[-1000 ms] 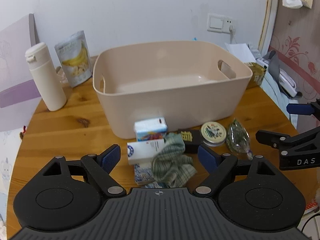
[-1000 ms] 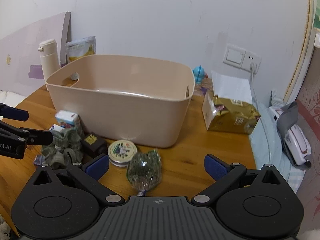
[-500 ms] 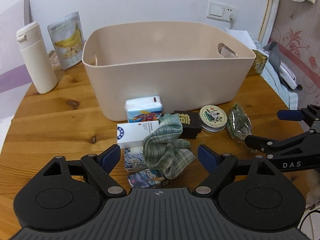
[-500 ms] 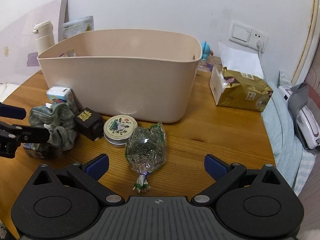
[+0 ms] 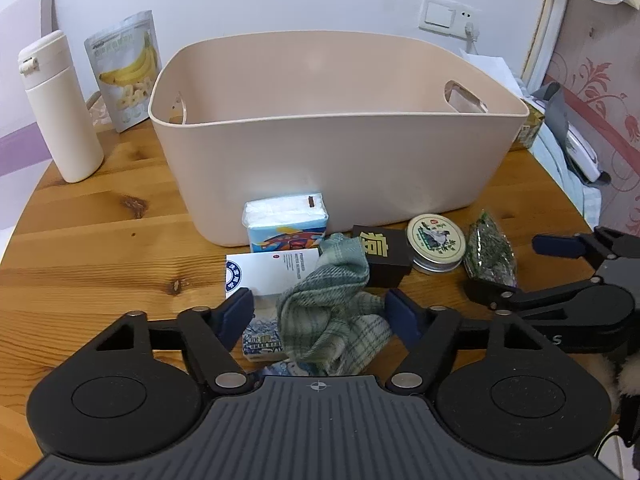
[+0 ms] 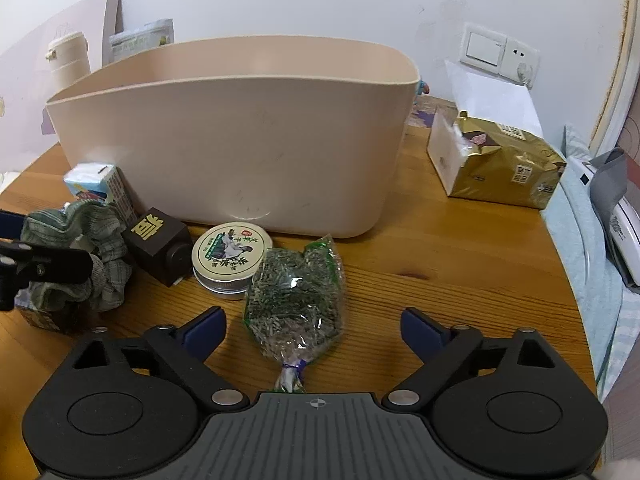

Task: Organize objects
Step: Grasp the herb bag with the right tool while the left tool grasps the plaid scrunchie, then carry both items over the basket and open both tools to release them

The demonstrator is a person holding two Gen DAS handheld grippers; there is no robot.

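While our left gripper [image 5: 320, 312] sits wide open around the green cloth [image 5: 334, 304], we should drop lower and pinch its bunched middle — not the boxes beneath. From the right wrist, our right gripper [image 6: 314, 326] gapes wide over the herb bag [image 6: 296, 300], and only here we see the gold packet [image 6: 500, 164] beside the bin [image 6: 240, 152].

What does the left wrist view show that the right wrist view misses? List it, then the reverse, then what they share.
Only the left wrist view: the white card under the green cloth and the tub's handle hole. Only the right wrist view: the blue toy behind the tub. Both share the tub, cloth, round tin, herb bag, black box and tissue pack.
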